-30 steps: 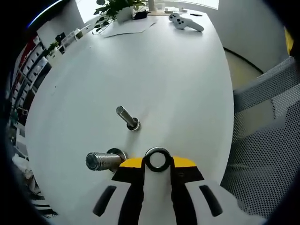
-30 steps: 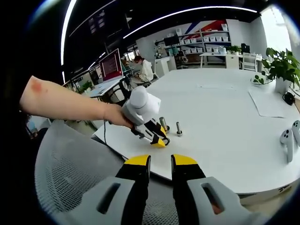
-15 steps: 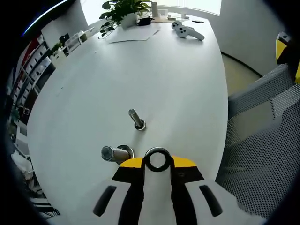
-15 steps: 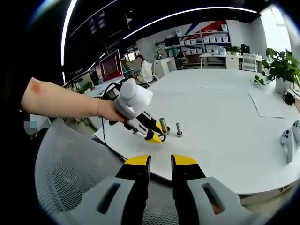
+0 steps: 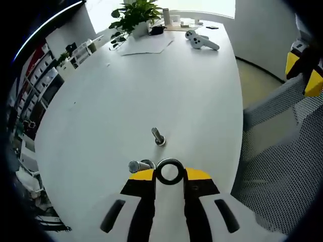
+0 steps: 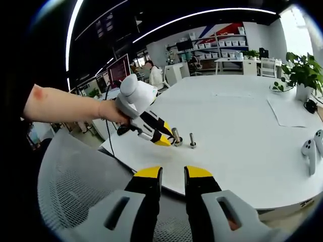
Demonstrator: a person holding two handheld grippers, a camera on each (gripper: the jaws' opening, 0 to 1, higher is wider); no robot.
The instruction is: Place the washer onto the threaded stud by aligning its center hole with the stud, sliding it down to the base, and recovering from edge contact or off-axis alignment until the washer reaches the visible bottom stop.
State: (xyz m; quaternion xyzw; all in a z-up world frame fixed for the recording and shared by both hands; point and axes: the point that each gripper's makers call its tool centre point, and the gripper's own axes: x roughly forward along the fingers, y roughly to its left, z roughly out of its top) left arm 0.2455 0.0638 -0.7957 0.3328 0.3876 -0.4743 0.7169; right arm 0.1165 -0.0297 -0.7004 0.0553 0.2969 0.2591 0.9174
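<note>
My left gripper (image 5: 169, 174) is shut on a steel washer (image 5: 169, 161), held upright between its yellow-tipped jaws above the white table (image 5: 151, 85). A thick threaded stud (image 5: 140, 166) stands just left of the washer, close to the jaw tips. A thinner bolt (image 5: 158, 136) stands a little farther on. In the right gripper view a hand holds the left gripper (image 6: 164, 141), tilted down with its tips right beside the thick stud (image 6: 175, 136); the thin bolt (image 6: 192, 139) is to its right. My right gripper (image 6: 172, 175) hovers open off the table's edge, holding nothing, and its yellow tips (image 5: 303, 73) enter the left gripper view from the right.
A grey mesh chair (image 5: 282, 151) sits against the table's near edge, under the right gripper (image 6: 75, 186). At the far end lie a potted plant (image 5: 133, 12), papers (image 5: 146, 44) and white game controllers (image 5: 202, 40). A person sits at a desk (image 6: 154, 75) in the background.
The left gripper has lifted and tipped forward with the washer, so both studs look smaller and nearer its tips. The right gripper has held still.
</note>
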